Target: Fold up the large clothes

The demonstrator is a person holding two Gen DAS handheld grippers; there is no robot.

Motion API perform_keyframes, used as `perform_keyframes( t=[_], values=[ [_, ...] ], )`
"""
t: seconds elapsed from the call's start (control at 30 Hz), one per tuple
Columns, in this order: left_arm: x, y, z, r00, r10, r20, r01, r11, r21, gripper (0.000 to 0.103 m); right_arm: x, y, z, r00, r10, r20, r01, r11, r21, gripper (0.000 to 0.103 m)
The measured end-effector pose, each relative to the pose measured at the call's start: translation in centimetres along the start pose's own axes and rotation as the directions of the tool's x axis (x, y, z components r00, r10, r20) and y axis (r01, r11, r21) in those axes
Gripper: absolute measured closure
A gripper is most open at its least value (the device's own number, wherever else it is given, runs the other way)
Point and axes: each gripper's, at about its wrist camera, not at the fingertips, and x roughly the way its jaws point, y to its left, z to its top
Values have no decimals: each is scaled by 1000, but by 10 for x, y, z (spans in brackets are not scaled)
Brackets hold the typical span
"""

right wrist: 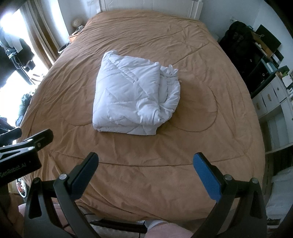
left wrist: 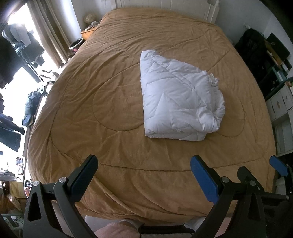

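Observation:
A white quilted garment (left wrist: 178, 98) lies folded into a thick bundle on the tan bedspread (left wrist: 102, 102), right of the bed's middle; it also shows in the right wrist view (right wrist: 131, 98). Its loose, crumpled edges face right. My left gripper (left wrist: 144, 168) is open and empty, held above the bed's near edge, well short of the bundle. My right gripper (right wrist: 146, 166) is open and empty too, beside the left one. The right gripper's blue fingertip (left wrist: 278, 164) shows at the right in the left wrist view. The left gripper's body (right wrist: 23, 144) shows at the left in the right wrist view.
The tan bedspread (right wrist: 201, 146) covers the whole bed. A white headboard (left wrist: 164, 7) stands at the far end. Curtains and a bright window (left wrist: 45, 36) are on the left, with clothes on the floor (left wrist: 31, 104). Shelves and white drawers (right wrist: 271, 95) line the right side.

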Motion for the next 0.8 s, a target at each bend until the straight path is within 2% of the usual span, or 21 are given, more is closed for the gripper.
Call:
perform_keyframes(
  t=[0.8],
  values=[
    [2, 0, 0, 1000, -7, -13, 7, 1000, -5, 2, 2, -1, -2, 1000, 10, -9, -10, 1000, -15, 0]
  ],
)
